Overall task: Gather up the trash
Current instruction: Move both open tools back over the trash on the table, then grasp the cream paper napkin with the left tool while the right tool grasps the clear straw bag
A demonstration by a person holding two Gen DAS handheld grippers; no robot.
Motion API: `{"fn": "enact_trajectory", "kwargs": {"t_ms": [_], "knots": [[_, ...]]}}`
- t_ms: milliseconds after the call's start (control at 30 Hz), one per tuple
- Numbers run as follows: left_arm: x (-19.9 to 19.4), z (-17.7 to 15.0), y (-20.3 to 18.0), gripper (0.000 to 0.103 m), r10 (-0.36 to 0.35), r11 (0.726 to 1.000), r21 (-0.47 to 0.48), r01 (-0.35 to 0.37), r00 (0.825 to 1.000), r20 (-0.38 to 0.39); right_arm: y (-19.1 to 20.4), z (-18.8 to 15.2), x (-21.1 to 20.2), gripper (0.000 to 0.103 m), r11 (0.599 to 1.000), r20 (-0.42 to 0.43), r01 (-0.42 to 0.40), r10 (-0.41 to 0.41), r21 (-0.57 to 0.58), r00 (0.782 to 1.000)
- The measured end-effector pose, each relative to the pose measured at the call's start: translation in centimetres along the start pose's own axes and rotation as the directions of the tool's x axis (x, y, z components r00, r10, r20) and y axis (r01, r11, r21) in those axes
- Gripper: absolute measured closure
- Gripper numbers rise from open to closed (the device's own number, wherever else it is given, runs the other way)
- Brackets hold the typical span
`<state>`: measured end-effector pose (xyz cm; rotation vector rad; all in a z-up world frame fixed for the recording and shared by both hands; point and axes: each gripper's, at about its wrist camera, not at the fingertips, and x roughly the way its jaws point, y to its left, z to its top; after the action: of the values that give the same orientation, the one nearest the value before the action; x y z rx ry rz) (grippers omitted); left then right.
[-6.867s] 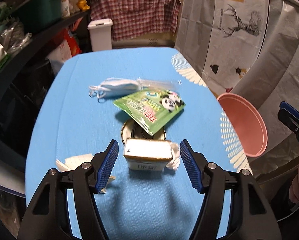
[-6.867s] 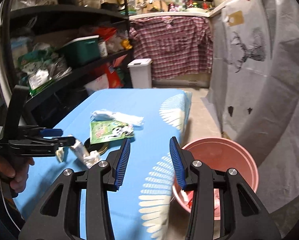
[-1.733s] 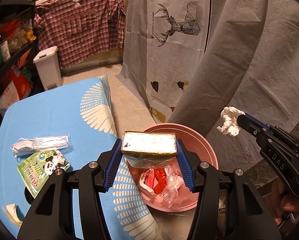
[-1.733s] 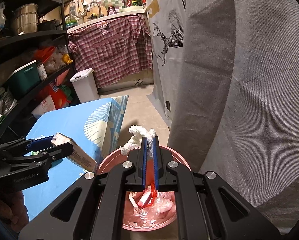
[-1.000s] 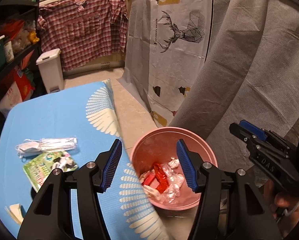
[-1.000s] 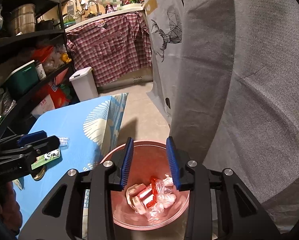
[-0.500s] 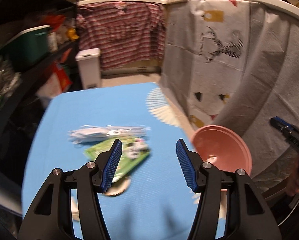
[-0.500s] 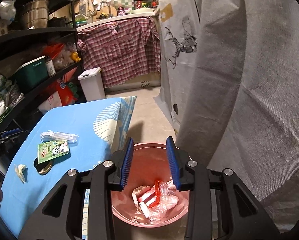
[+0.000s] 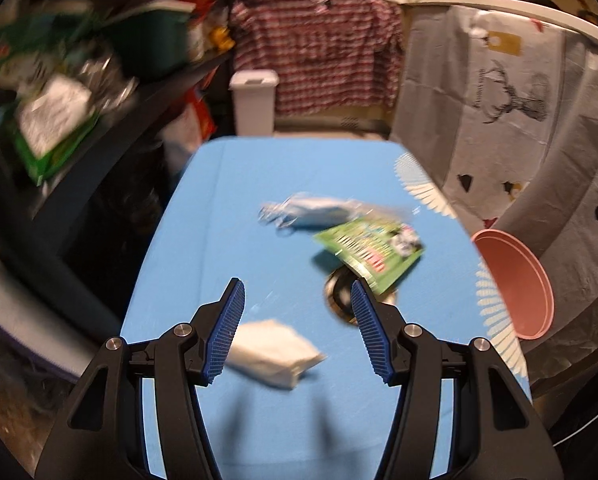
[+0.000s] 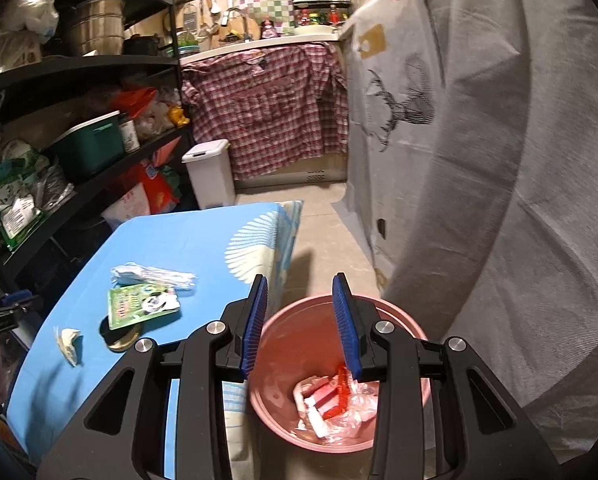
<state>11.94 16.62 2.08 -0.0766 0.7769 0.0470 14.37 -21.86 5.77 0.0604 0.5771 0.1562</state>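
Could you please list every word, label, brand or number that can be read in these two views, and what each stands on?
None can be read with confidence.
Green panda packet: printed characters, too small and blurred.
Deer-print sheet: small caption by the deer, illegible.
Tan tag: no legible text.
Shelf packets: print too small.

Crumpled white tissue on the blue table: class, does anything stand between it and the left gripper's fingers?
Nothing visible does. The crumpled tissue lies alone on bare blue cloth just ahead of the open left gripper; the metal lid and green packet sit farther off, to the right.

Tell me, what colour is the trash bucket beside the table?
Pink. The bucket shows best in the right wrist view.
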Motion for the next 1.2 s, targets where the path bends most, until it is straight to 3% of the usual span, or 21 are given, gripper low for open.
{"fn": "enact_trajectory", "kwargs": {"t_ms": [233,367,567,733,800,867,1033,1200], "knots": [[3.4,-1.6,3.3,0.048,0.012,0.991,-0.13,-0.031,0.989,-0.15,2.1,-0.2,1.3,0.068,0.998,-0.015,-0.029,0.028,-0.063,1.0],[5.5,-2.7,3.9,0.048,0.025,0.985,-0.16,-0.065,0.971,-0.239,2.2,-0.3,2.4,0.068,0.997,-0.036,-0.033,0.03,-0.069,0.999],[6.9,-3.3,3.9,0.048,-0.019,0.983,-0.179,-0.032,0.961,-0.274,3.4,-0.2,4.3,0.068,0.994,-0.065,-0.06,0.054,-0.092,0.996],[7.6,-2.8,3.9,0.067,-0.013,0.985,-0.171,-0.036,0.961,-0.277,5.3,-0.4,6.4,0.068,0.988,-0.097,-0.093,0.081,-0.124,0.992],[7.9,-2.6,3.9,0.088,0.008,0.986,-0.155,-0.054,0.96,-0.28,5.9,-0.6,7.3,0.068,0.986,-0.113,-0.109,0.094,-0.129,0.989],[7.9,-2.2,3.9,0.1,0.023,0.987,-0.145,-0.065,0.961,-0.276,6.4,-0.6,8.2,0.068,0.983,-0.131,-0.125,0.107,-0.135,0.986],[7.8,-1.0,4.1,0.103,0.048,0.988,-0.134,-0.082,0.97,-0.237,7.6,-0.6,10.6,0.068,0.976,-0.167,-0.17,0.146,-0.139,0.975],[7.9,-0.5,5.2,0.103,0.046,0.978,-0.189,-0.093,0.97,-0.239,8.9,-0.6,12.8,0.068,0.965,-0.2,-0.228,0.199,-0.134,0.959]]}}
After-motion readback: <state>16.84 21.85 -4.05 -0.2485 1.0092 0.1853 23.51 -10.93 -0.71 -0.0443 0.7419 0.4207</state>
